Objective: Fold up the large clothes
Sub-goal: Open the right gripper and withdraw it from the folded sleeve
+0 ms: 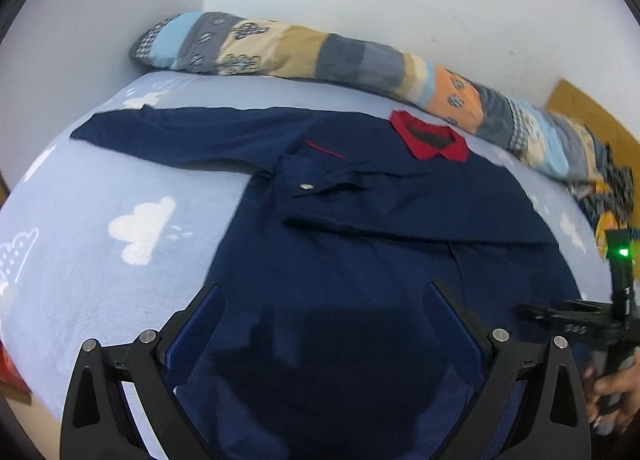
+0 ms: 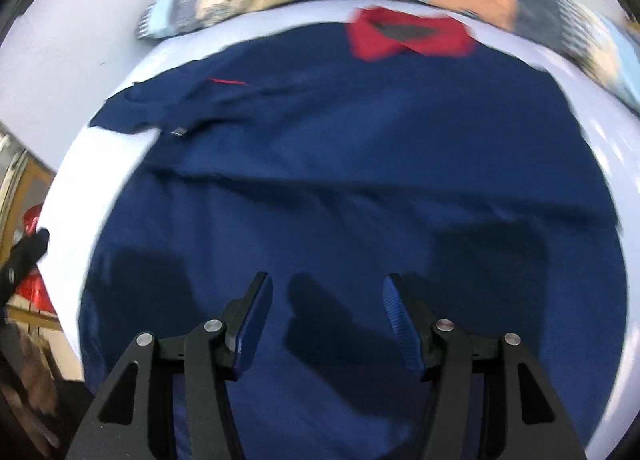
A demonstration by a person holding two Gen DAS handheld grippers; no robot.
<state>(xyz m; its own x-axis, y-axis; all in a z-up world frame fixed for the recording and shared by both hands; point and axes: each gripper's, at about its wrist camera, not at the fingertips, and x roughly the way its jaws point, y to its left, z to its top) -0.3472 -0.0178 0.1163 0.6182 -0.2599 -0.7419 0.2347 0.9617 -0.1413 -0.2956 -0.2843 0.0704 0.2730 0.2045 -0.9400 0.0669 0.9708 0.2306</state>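
Observation:
A navy blue shirt (image 1: pixel 340 252) with a red collar (image 1: pixel 430 139) lies flat on a bed, collar toward the far wall. One long sleeve (image 1: pixel 168 135) stretches out to the left. The other sleeve is folded across the chest, its cuff with a silver snap (image 1: pixel 307 187) near the middle. My left gripper (image 1: pixel 326 292) is open and empty above the shirt's lower part. My right gripper (image 2: pixel 327 284) is open and empty above the shirt (image 2: pixel 360 179), whose collar (image 2: pixel 408 37) is at the top; it also shows at the right edge of the left wrist view (image 1: pixel 580 320).
The bed has a light blue sheet with white clouds (image 1: pixel 140 227). A long patterned pillow (image 1: pixel 320 51) lies along the white wall behind the collar. A wooden board (image 1: pixel 592 115) stands at the far right. Red items (image 2: pixel 34 252) sit beside the bed at left.

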